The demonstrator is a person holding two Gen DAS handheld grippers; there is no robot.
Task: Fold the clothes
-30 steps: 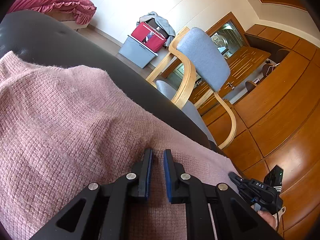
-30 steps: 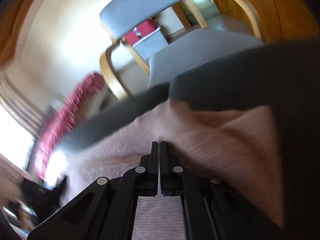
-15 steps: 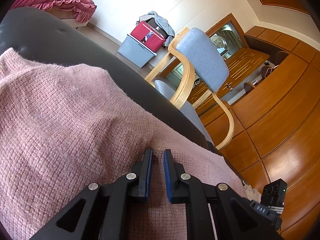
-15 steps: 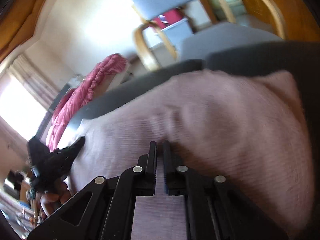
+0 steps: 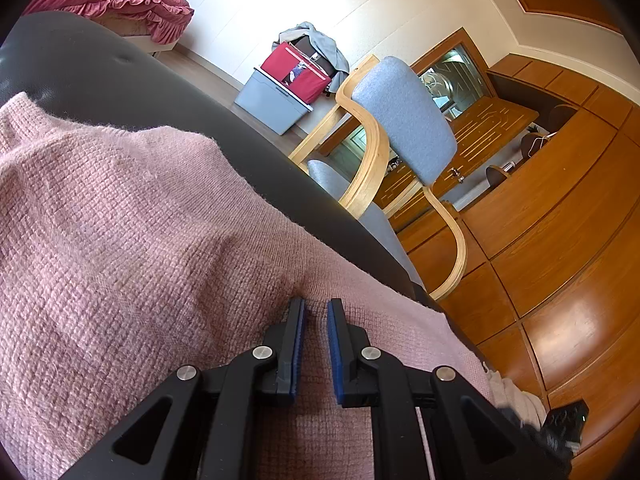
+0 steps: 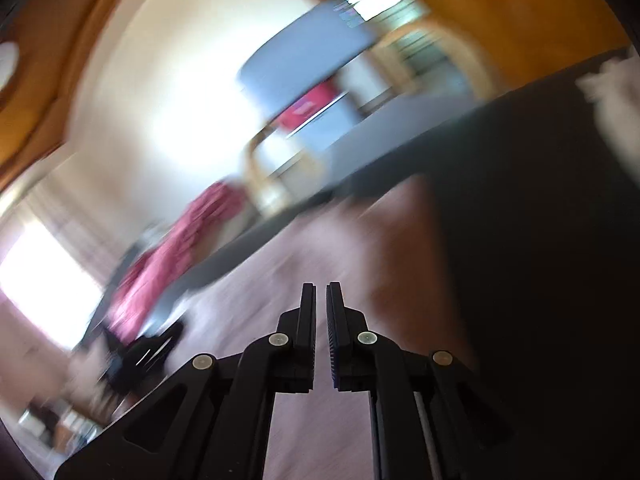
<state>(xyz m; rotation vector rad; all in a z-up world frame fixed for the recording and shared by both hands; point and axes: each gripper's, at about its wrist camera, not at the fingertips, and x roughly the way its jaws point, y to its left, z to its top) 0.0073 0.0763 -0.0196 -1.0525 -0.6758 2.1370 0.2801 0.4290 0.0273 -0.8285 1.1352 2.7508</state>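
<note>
A pink knit sweater (image 5: 132, 240) lies spread on a black padded surface (image 5: 120, 80). My left gripper (image 5: 315, 308) rests low on the sweater, its blue-padded jaws a small gap apart with a fold of the knit between them. In the blurred right wrist view, my right gripper (image 6: 320, 292) is slightly open and empty above the pink sweater (image 6: 320, 248), lifted off the cloth. The left gripper shows there as a dark blur (image 6: 136, 356) at lower left.
A blue-cushioned wooden armchair (image 5: 400, 128) stands just beyond the black surface's far edge. A grey bin with a red bag (image 5: 288, 88) sits by the wall. A bed with a red cover (image 5: 112, 4) is far left. Wooden cabinets (image 5: 540, 200) fill the right.
My right gripper opened, let go of the sweater and swung away fast, blurring its view. My left gripper stayed put on the sweater.
</note>
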